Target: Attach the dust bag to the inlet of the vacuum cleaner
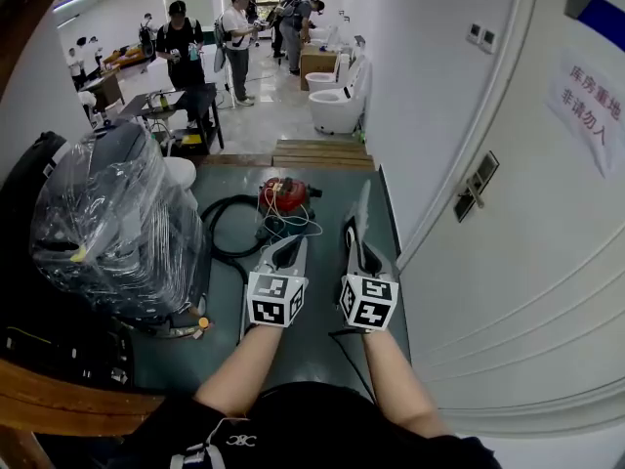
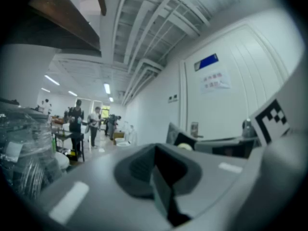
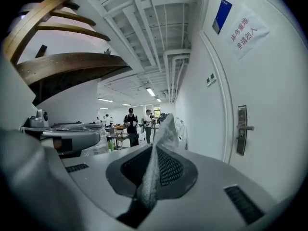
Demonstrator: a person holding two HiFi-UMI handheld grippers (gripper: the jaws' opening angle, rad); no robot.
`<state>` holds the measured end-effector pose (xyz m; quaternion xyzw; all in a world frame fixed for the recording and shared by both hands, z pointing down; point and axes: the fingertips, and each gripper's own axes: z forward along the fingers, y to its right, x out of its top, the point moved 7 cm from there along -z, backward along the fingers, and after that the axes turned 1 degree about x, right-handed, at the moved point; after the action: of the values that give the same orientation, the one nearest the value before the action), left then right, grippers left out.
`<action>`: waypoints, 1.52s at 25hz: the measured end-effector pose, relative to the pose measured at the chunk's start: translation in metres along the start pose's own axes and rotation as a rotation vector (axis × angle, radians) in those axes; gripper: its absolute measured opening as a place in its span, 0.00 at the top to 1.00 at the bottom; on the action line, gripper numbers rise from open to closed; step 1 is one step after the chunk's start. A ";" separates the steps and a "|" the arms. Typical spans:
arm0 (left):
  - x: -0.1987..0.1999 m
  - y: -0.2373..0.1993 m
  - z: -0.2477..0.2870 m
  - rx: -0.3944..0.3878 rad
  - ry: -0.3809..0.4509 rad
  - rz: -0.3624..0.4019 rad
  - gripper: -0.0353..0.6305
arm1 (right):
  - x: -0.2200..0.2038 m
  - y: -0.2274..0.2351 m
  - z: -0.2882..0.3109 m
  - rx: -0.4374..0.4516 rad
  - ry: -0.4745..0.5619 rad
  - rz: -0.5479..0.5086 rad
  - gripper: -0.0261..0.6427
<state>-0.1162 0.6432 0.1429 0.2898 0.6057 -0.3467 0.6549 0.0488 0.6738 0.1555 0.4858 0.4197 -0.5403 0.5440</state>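
Observation:
A small red vacuum cleaner lies at the far end of the dark table, with its black hose looped to the left. Both grippers hover side by side short of it. My right gripper is shut on a thin grey-white dust bag, which stands up edge-on from the jaws. My left gripper is beside it, jaws together with nothing between them. The vacuum's inlet does not show.
A bulky machine wrapped in clear plastic fills the table's left side. A white door with a handle stands close on the right. Toilets and several people are far beyond.

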 end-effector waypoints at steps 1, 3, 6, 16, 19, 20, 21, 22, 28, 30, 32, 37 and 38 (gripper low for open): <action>-0.001 -0.001 -0.001 0.004 -0.002 0.000 0.95 | 0.000 -0.001 0.001 0.001 -0.003 -0.001 0.93; -0.002 -0.005 -0.002 0.012 -0.003 -0.004 0.95 | -0.001 -0.004 0.002 0.005 -0.010 -0.004 0.93; -0.005 -0.011 -0.006 0.015 -0.004 -0.010 0.95 | -0.003 -0.010 0.005 0.008 -0.017 -0.001 0.93; -0.022 -0.045 -0.018 -0.008 -0.011 -0.043 0.95 | -0.009 -0.043 0.014 -0.011 -0.025 -0.003 0.93; -0.029 -0.054 -0.018 -0.018 -0.019 -0.061 0.95 | -0.012 -0.052 0.017 -0.013 -0.034 -0.012 0.93; -0.030 -0.056 -0.017 -0.021 -0.021 -0.064 0.95 | -0.012 -0.054 0.018 -0.014 -0.037 -0.014 0.93; -0.031 -0.058 -0.015 -0.024 -0.021 -0.066 0.95 | -0.013 -0.054 0.020 -0.016 -0.040 -0.014 0.93; -0.032 -0.060 -0.013 -0.026 -0.021 -0.068 0.95 | -0.013 -0.054 0.023 -0.019 -0.042 -0.013 0.93; -0.035 -0.074 0.019 -0.033 -0.033 -0.058 0.95 | -0.012 -0.044 0.059 -0.024 -0.035 -0.005 0.93; -0.039 -0.077 0.035 -0.031 -0.048 -0.053 0.95 | -0.013 -0.036 0.075 -0.022 -0.035 -0.007 0.93; -0.039 -0.080 0.055 -0.027 -0.057 -0.041 0.95 | -0.011 -0.025 0.094 -0.014 -0.028 0.004 0.93; -0.023 -0.090 0.124 -0.007 -0.047 -0.014 0.95 | 0.008 0.014 0.156 0.014 -0.009 0.026 0.93; -0.020 -0.092 0.140 -0.005 -0.049 -0.017 0.95 | 0.012 0.022 0.168 0.019 -0.008 0.029 0.93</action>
<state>-0.1079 0.4791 0.1800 0.2745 0.5928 -0.3580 0.6672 0.0603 0.5053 0.1746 0.4945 0.4054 -0.5384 0.5489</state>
